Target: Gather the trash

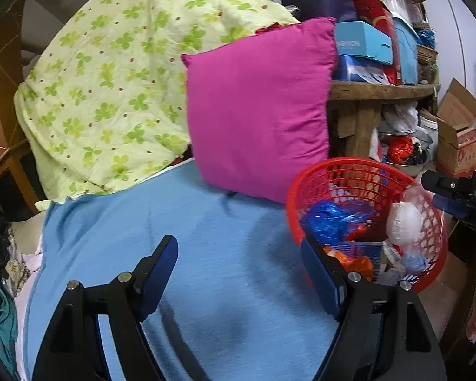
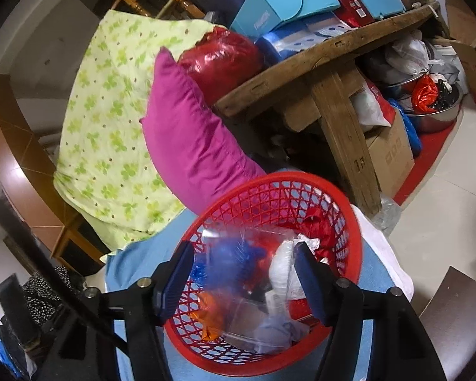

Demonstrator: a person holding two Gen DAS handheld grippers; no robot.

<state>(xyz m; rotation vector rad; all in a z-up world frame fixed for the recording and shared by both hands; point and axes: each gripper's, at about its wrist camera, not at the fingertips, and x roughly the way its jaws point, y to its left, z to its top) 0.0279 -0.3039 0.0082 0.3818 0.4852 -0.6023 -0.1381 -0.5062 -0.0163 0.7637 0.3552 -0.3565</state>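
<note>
Right hand-held gripper point(image 2: 242, 273): jaws spread, nothing pinched. It hangs directly above the red basket point(image 2: 349, 222), presumably so anything let go falls inside. A clear plastic bag point(image 2: 254, 270) lies blurred over the basket's contents, between the fingers but not pressed by them.

Left hand-held gripper point(image 1: 238, 273): jaws spread and empty, just left of the basket, over bare blue sheet point(image 1: 190, 222).

The basket sits on the sheet's edge, within reach of both hands. In it: blue wrapper point(image 1: 330, 219), white wad point(image 1: 404, 222), orange scrap point(image 1: 358, 262). Pink pillow point(image 1: 260, 111) leans behind the basket.
</note>
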